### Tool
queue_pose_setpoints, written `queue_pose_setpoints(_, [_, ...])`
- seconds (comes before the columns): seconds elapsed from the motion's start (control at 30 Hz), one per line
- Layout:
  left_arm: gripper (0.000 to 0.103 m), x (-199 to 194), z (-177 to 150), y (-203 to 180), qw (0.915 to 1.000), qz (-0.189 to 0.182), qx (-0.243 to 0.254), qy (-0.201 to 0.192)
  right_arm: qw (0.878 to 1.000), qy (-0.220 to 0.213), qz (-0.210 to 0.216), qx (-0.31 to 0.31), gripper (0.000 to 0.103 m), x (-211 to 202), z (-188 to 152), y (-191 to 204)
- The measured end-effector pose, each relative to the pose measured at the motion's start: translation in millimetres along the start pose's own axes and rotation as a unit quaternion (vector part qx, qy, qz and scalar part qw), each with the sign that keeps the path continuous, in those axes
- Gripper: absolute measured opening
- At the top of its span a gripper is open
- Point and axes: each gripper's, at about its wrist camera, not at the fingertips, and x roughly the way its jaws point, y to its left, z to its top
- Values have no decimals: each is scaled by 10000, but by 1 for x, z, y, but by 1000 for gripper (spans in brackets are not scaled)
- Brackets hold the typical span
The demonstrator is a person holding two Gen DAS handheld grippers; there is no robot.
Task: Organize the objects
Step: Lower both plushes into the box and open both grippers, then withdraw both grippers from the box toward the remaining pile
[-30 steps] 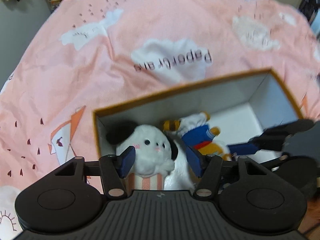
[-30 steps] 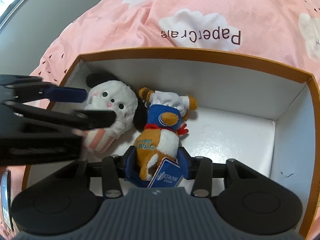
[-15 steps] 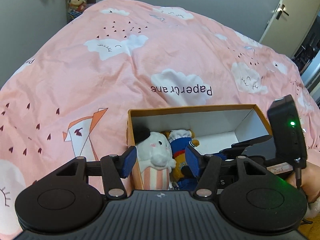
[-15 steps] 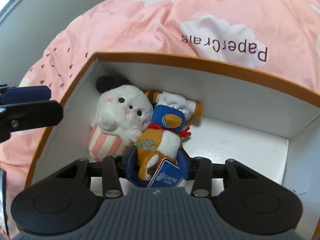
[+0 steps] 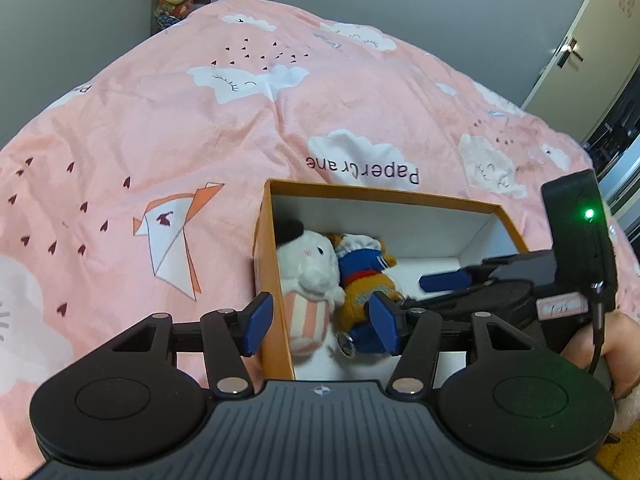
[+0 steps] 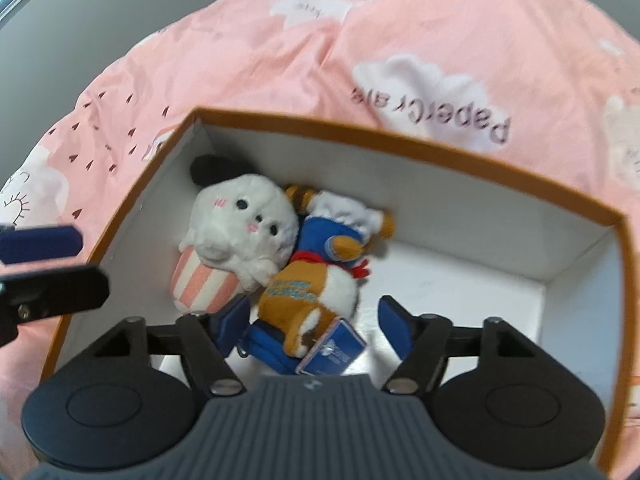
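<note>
**Box holds both plush toys, right fingers spread around the duck**

Box [image 6: 400, 148] sits on the bed [image 5: 200, 120], open top, orange rim and outer walls, white card inside. Rigid rectangular shape on a soft pink duvet with cloud print, so the base is not firm.

White plush [image 6: 244, 216] lies in the left end of the box, against the wall: round fluffy head, black ear, pink-striped fabric body. Duck plush [image 6: 320, 276] lies touching it on the right: blue top, white cap, orange-brown body, red neck trim, blue paper tag [image 6: 336, 348] at its near end. Both soft, squashy, irregular.

Right gripper [image 6: 316, 324] is inside the box, fingers apart on either side of the duck's lower body; the left finger looks close to or touching it, the right one stands clear. Reads as released. Left gripper [image 5: 320, 328] hangs above the near left corner of the box, fingers apart, holding nothing; one finger is outside the wall, one over the inside.

Risks, as a judgement: pulling the right gripper out could snag the tag or keyring loop and drag the duck back out. Left finger straddling the wall could catch the rim and tip or shift the light box on the duvet.
</note>
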Motion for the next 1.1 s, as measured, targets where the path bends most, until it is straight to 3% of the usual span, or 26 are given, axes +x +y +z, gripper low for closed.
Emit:
queue_pose_setpoints(0.17, [65,-31,-19,-13,9986,-338,93,-390,9981,-551,-162,208,74,-54,-20,-9])
queue_pose_setpoints(0.37, [65,-66,-56,-46,9920,-916,554,-677,9870,-1497,-455,363,70,-140,-92,-6])
queue_pose_setpoints(0.57, [54,-67,-98,-72,9854,-1380,994,-50,9801,-1557,-752,980,57,-180,-182,-13])
queue_pose_setpoints(0.73, [53,-55,-133,-75,9828,-1538,806,631,9711,-1367,-830,1772,51,-185,-245,-21])
queue_pose_setpoints(0.93, [53,-41,-157,-65,9859,-1152,321,1171,9658,-1030,-696,2277,51,-181,-302,-17])
queue_pose_setpoints(1.1, [55,-31,-166,-61,9827,-1069,78,1511,9622,-774,-214,2602,54,-163,-318,-16])
